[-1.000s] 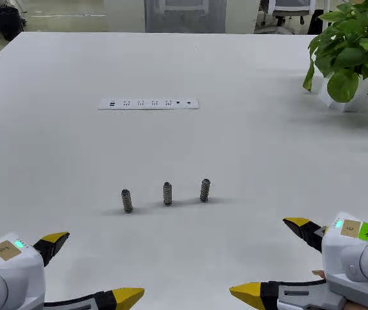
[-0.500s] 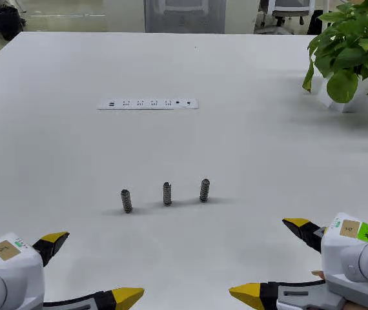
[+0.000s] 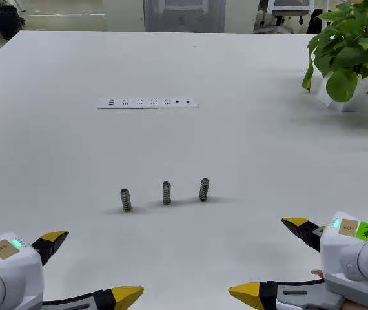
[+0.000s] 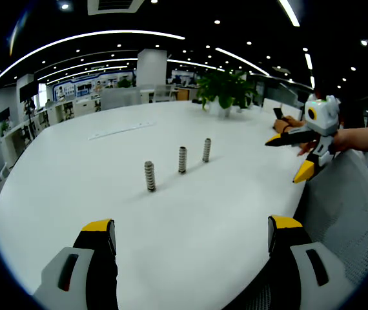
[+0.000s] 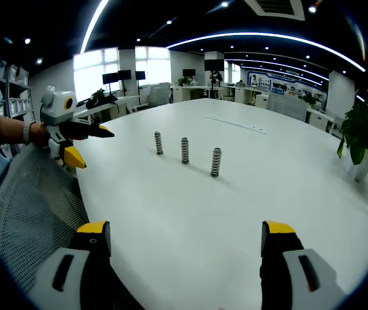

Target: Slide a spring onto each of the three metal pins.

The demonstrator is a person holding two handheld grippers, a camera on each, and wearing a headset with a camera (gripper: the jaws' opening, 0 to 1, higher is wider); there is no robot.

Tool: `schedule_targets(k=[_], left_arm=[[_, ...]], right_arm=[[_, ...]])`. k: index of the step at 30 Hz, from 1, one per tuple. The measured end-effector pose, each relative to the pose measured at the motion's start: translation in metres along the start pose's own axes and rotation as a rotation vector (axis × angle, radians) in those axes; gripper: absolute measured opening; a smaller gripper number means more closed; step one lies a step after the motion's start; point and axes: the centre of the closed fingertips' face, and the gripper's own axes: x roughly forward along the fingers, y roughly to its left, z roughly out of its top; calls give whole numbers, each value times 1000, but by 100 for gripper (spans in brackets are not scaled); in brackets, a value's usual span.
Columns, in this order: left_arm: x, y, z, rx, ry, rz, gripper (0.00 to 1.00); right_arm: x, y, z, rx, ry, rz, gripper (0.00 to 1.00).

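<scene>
Three springs (image 3: 166, 192) stand upright in a row on the table (image 3: 248, 135), on the person's side of the power strip (image 3: 147, 103). What sits inside their coils is too small to tell. The head view's lower edge cuts off both tools. The left tongs (image 3: 93, 265) and right tongs (image 3: 268, 257) gape wide and hold nothing, farther from the strip than the springs.

Three dark grey coil springs stand upright on the white worktop (image 3: 248, 148), a little below the centre of the head view frame. The left spring (image 3: 126, 200), middle spring (image 3: 166, 193) and right spring (image 3: 204, 190) form an evenly spaced row, none touching, which climbs slightly toward the right of the frame.
</scene>
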Motion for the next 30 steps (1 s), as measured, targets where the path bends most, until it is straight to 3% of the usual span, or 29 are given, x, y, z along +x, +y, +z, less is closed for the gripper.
schedule_targets(k=[30], left_arm=[[-1,-2,1,-1,-2,-2,100]], right_arm=[[0,2,-2,-2,7,5,98]])
